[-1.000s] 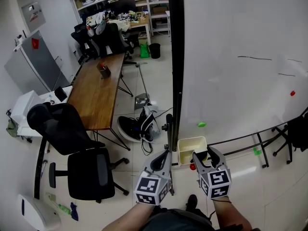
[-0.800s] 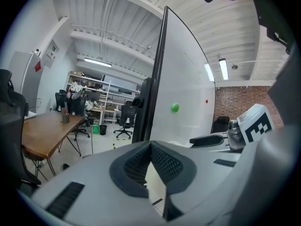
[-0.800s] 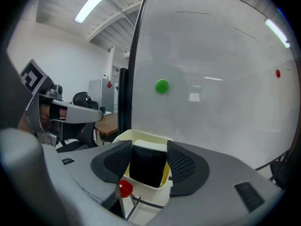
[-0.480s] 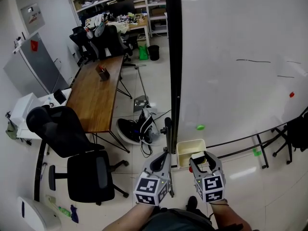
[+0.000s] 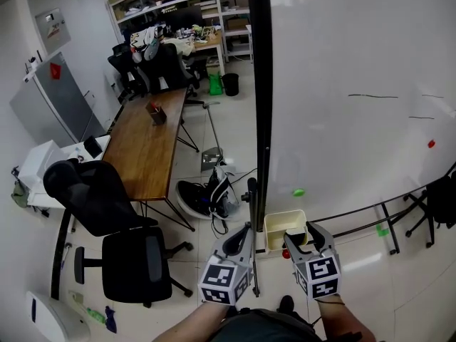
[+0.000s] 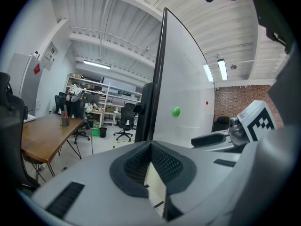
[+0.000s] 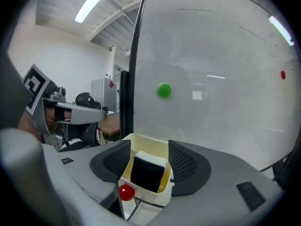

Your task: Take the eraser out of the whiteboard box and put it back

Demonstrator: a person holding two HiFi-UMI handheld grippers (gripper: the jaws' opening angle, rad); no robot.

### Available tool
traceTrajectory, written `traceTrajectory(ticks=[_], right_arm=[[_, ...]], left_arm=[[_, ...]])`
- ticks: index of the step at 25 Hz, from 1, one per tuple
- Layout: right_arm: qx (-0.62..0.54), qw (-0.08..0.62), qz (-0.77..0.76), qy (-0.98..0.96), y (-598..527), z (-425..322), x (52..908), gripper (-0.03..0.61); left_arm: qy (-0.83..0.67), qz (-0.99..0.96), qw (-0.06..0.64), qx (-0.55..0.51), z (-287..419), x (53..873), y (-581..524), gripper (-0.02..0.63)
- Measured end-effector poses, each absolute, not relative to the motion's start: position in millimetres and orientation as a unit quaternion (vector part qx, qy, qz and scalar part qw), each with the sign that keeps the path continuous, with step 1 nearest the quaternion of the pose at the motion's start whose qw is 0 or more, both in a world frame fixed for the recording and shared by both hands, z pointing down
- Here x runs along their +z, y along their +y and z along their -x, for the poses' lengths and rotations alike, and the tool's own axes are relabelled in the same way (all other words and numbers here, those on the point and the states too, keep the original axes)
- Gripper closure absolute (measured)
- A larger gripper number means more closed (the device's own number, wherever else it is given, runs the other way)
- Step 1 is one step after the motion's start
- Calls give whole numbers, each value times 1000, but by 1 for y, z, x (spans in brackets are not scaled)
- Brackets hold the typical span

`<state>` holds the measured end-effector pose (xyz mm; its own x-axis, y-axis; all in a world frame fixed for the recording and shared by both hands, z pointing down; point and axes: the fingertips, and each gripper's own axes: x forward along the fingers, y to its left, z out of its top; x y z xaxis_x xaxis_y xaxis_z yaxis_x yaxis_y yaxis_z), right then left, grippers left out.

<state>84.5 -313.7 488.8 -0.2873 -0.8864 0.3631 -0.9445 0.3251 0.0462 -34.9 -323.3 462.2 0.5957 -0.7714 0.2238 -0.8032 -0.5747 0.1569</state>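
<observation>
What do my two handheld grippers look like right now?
Both the left gripper and right gripper are pale grey plastic, with curved jaws lined with black textured pads. Each carries a white cube printed with black square markers.

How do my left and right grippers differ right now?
The left gripper's jaws meet at the tips; the right gripper's jaws stand apart. The right gripper frames the black eraser standing in the cream box, without touching it; the left gripper has nothing between its jaws and points along the whiteboard's dark edge. Both are empty.
</observation>
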Motion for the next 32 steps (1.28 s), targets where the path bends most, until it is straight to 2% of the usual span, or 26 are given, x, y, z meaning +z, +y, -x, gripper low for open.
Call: traceTrajectory(ticks=[10,13,14,19,32], right_arm=[[51,64,-567,-820,-305,-91,373,319],[32,40,-568,-821,-296,-90,344,415],[25,34,-566,-823,-293,-89,336,425],[9,16,-551,-834,-280,-89,317,549],[7,-15,-518,-855,-262,-132,295,551]], left_arm=[[-460,-884,77,24,54,397,-308,586],[-467,-883,41,9,64,368,-300,586],[-469,-883,33,5,67,359,-297,586],[-482,-876,33,-11,72,340,-287,586],[-489,-871,33,-24,19,314,-254,586]])
